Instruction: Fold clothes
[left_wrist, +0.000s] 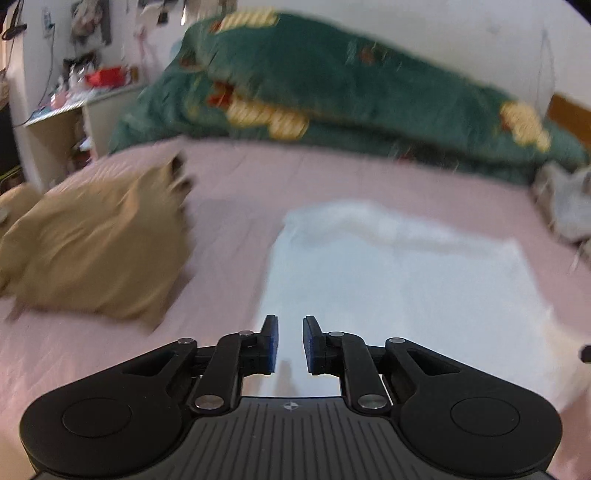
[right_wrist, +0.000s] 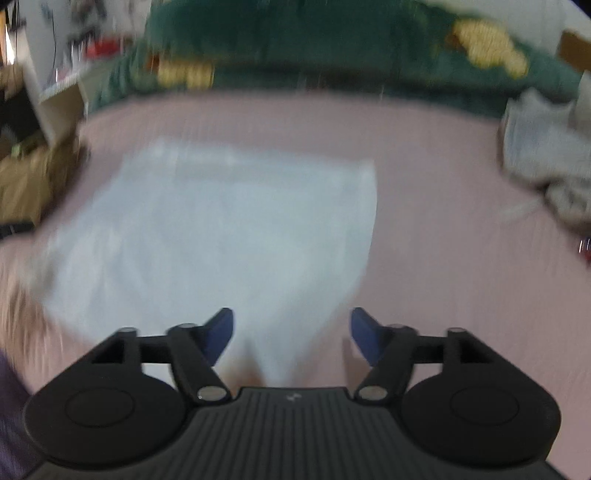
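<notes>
A pale white-blue garment (left_wrist: 399, 273) lies flat in a folded rectangle on the pink bed sheet (left_wrist: 240, 184). It also shows in the right wrist view (right_wrist: 221, 229), blurred. My left gripper (left_wrist: 290, 325) hovers over the garment's near left edge, its blue pads a narrow gap apart with nothing between them. My right gripper (right_wrist: 291, 325) is wide open above the garment's near right corner, empty. A tan garment (left_wrist: 96, 251) lies crumpled to the left.
A green patterned quilt (left_wrist: 332, 85) is heaped along the back of the bed. A grey-white pile of clothes (right_wrist: 546, 147) lies at the right. A cluttered shelf unit (left_wrist: 74, 107) stands at the far left by the wall.
</notes>
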